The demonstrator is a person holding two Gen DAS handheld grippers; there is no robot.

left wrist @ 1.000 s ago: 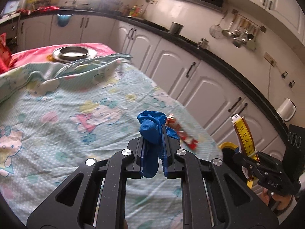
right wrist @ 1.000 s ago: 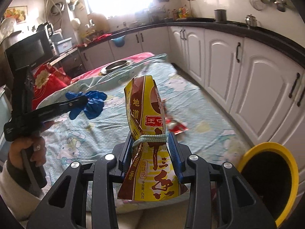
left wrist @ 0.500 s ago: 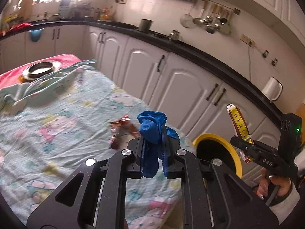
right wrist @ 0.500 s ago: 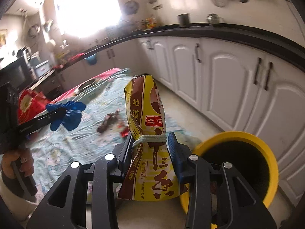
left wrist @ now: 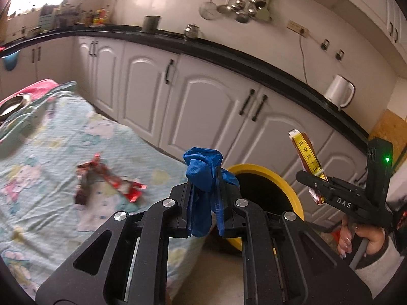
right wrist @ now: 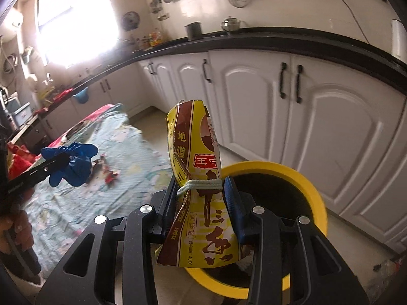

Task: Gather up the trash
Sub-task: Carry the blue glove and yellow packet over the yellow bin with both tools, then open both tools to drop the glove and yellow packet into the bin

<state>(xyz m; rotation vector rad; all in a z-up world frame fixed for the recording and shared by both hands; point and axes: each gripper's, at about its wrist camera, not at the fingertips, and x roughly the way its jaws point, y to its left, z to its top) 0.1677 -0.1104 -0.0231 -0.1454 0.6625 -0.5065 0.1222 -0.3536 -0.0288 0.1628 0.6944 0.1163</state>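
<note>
My left gripper [left wrist: 206, 203] pinches blue glove [left wrist: 202, 175]; right gripper [right wrist: 201, 200] clamps yellow seasoning packet [right wrist: 197, 185] above yellow-rimmed bin [right wrist: 300, 175]. Red wrappers [left wrist: 109, 180] lie on cartoon-print cloth [left wrist: 51, 152]. Beyond: white cabinets [right wrist: 318, 106], black counter [left wrist: 229, 53], kettle [left wrist: 339, 94].

The bin [right wrist: 315, 193] stands on the floor between the covered table [left wrist: 51, 167] and the cabinets [left wrist: 211, 106]. The wrappers [left wrist: 106, 180] lie on the table, left of the bin. The packet [right wrist: 201, 198] hangs over the bin's near rim; the glove [left wrist: 203, 178] seems just left of the bin.
</note>
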